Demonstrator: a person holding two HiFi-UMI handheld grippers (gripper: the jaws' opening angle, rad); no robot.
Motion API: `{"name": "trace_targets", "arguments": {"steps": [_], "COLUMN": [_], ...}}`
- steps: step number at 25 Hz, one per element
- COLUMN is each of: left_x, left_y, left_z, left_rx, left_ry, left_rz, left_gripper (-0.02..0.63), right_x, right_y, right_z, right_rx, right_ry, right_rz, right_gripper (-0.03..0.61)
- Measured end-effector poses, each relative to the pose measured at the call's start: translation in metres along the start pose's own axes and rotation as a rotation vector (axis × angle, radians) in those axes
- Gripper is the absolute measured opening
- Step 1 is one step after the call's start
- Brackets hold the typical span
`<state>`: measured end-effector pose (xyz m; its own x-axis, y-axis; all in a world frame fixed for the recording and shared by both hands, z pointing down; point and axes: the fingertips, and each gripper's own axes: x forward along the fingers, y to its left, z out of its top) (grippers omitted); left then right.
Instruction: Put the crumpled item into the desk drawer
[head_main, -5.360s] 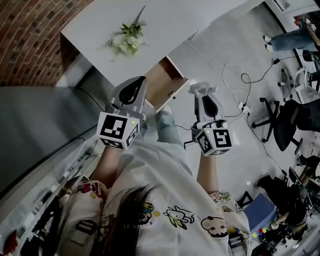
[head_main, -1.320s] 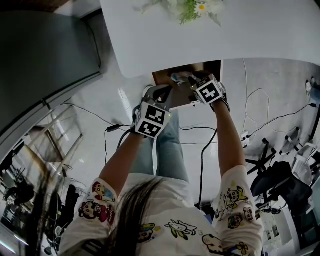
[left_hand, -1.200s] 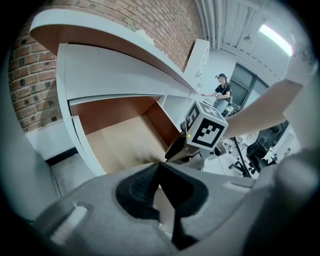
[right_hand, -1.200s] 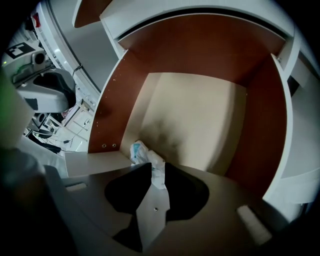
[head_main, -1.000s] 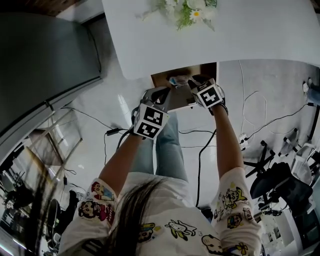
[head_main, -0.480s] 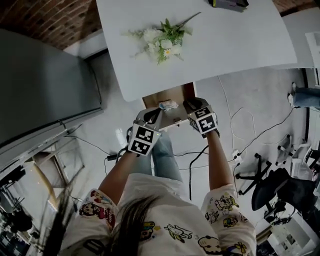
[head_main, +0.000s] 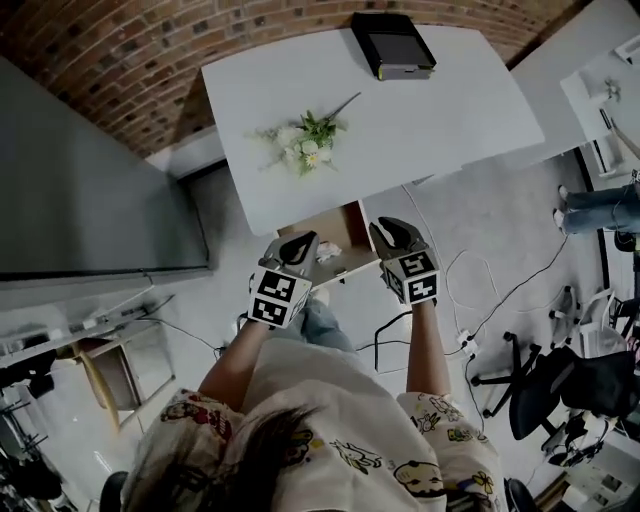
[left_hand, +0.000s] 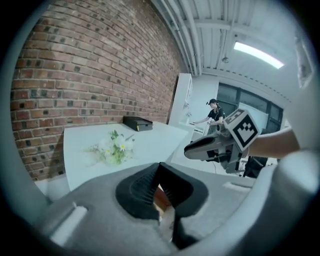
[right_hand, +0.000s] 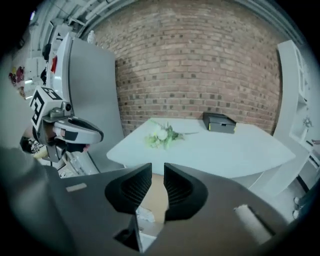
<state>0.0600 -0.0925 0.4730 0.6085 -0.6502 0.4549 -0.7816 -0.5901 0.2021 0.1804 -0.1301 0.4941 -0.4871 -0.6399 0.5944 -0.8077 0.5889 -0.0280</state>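
- Brick wall (head_main: 120, 60) stands behind a white desk (head_main: 450, 110). Flowers (head_main: 300, 140) lie on the desk near its middle, and a black box (head_main: 392, 45) sits at its far edge, well apart from them.
- Drawer (head_main: 340, 232): open, pulled out under the desk's near edge, with its wooden floor in view.
- Crumpled item (right_hand: 141, 215): lies inside the drawer towards its front end and touches neither gripper.
- Left gripper (head_main: 303, 245): held over the drawer's left side. In the left gripper view the jaws meet at their tips and nothing is clamped between them. Only the drawer's wood shows through the wedge behind the tips.
- Right gripper (head_main: 385, 232): held at the drawer's right side. In the right gripper view the jaws stand a narrow gap apart and are empty. The drawer floor and the crumpled item show below, through that gap.
- Both grippers are level with each other, with the drawer between them.
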Motion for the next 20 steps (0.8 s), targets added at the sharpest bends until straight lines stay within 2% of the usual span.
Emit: {"name": "trace_targets", "arguments": {"steps": [6, 10, 16, 20], "left_x": [-0.038, -0.057, -0.078, -0.087], "left_y": [-0.014, -0.025, -0.038, -0.041], "left_z": [0.07, 0.103, 0.131, 0.139], "left_rx": [0.032, 0.026, 0.015, 0.006], "left_ry": [-0.136, -0.208, -0.278, -0.306], "left_rz": [-0.006, -0.019, -0.031, -0.026], "left_gripper": [0.002, 0.002, 0.002, 0.002], "right_x": [-0.074, -0.115, -0.154, -0.167], "right_y": [0.009, 0.017, 0.025, 0.025], "right_z": [0.074, 0.105, 0.13, 0.129], "right_rx": [0.079, 0.126, 0.137, 0.141], "right_ry": [-0.261, -0.392, -0.504, -0.543], "right_rz": [-0.024, -0.024, -0.027, -0.03], "right_gripper": [0.075, 0.049, 0.014, 0.011]}}
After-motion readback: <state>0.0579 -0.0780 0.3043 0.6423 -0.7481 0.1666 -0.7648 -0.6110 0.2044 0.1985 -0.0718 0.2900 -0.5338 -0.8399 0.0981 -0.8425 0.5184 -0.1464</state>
